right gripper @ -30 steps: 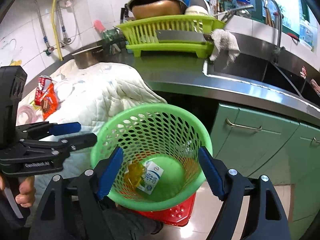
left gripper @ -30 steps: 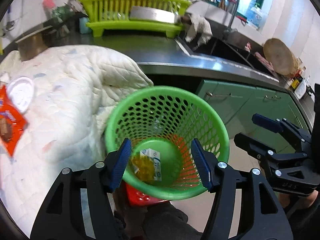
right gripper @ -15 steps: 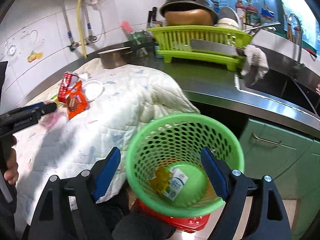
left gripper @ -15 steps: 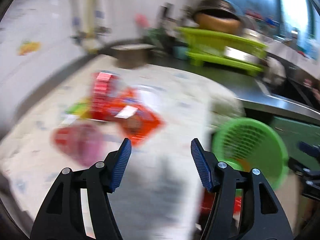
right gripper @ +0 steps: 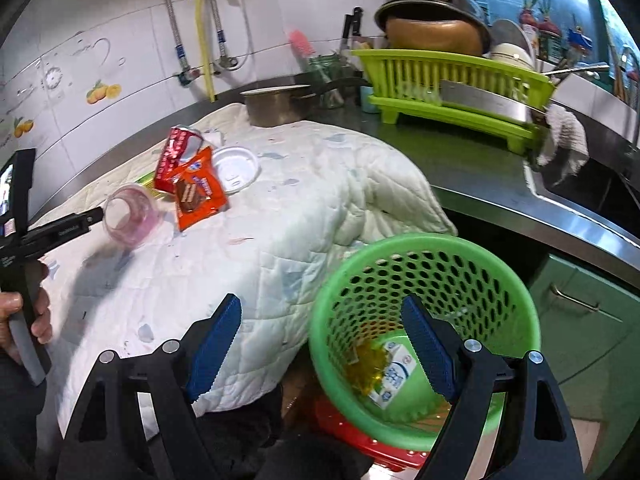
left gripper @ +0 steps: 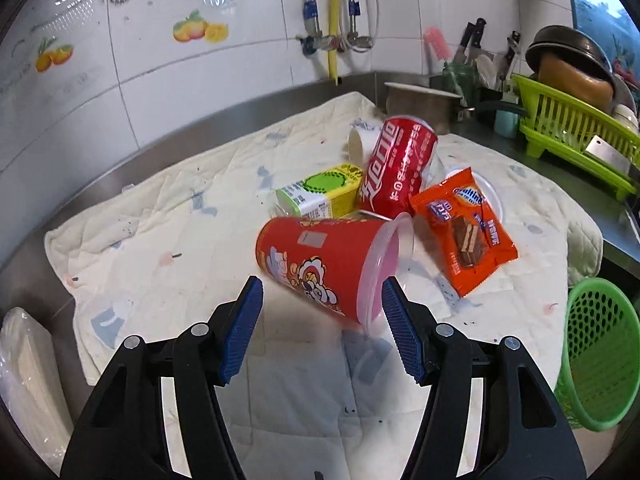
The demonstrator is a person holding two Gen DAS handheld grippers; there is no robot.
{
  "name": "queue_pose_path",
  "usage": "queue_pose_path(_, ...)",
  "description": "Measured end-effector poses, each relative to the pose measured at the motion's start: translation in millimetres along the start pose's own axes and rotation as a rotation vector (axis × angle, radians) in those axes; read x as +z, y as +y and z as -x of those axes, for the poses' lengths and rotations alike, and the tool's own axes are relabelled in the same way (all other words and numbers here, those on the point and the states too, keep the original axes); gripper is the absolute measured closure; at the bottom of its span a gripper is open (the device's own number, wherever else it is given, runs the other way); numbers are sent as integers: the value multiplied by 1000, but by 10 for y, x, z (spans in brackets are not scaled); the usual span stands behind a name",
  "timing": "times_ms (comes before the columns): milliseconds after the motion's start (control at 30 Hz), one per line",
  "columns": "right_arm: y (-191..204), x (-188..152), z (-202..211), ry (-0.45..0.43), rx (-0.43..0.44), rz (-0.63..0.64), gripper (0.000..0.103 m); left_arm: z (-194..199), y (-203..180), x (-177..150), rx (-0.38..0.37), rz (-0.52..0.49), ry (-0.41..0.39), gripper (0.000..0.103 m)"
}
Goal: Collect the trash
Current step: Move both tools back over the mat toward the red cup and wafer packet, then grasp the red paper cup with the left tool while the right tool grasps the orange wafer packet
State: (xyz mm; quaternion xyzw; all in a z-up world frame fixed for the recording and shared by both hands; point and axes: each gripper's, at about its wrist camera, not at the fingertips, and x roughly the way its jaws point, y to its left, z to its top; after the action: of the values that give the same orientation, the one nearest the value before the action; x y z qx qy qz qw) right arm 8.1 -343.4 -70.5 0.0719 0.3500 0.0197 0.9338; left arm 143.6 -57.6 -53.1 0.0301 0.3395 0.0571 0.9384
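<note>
A red printed plastic cup (left gripper: 332, 264) lies on its side on the white quilted cloth (left gripper: 180, 240); it also shows in the right wrist view (right gripper: 130, 220). Behind it lie a red soda can (left gripper: 398, 168), a green-yellow carton (left gripper: 320, 196), an orange snack wrapper (left gripper: 464, 232) and a white lid (right gripper: 236, 168). My left gripper (left gripper: 322, 328) is open, just short of the cup. My right gripper (right gripper: 320, 348) is open and empty above the rim of the green perforated basket (right gripper: 432, 256), which holds a small carton (right gripper: 394, 376) and a yellow wrapper (right gripper: 366, 364).
A green dish rack (right gripper: 452, 80) with a pot stands at the back right, beside a sink (right gripper: 580, 184). A steel pan (right gripper: 276, 104) sits behind the cloth. A red stool (right gripper: 360, 436) is under the basket. Green cabinet doors (right gripper: 584, 312) are at right.
My left gripper has swung from above the basket leftward to the trash pile on the cloth, and now faces the red cup. My right gripper stays above the basket, shifted a little left.
</note>
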Motion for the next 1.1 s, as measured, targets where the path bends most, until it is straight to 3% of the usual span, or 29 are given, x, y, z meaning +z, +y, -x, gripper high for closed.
queue_pose_path(167, 176, 53, -99, 9, 29, 34, 24, -107, -49, -54, -1, 6, 8, 42)
queue_pose_path(233, 240, 77, -129, 11, 41, 45, 24, -193, -28, -45, -3, 21, 28, 49)
queue_pose_path(367, 391, 142, -222, 15, 64, 74, 24, -317, -16, -18, 2, 38, 48, 52)
queue_pose_path(400, 418, 159, -249, 17, 67, 79, 24, -332, -21, -9, 4, 35, 45, 57)
queue_pose_path(433, 453, 182, -291, 23, 70, 87, 24, -345, -16, -2, -2, 35, 47, 68)
queue_pose_path(733, 749, 484, -673, 58, 183, 104, 26, -275, 337, 31, -27, 81, 39, 97)
queue_pose_path(1100, 1452, 943, -1257, 58, 188, 221, 33, -229, 770, -42, -104, 117, 56, 99)
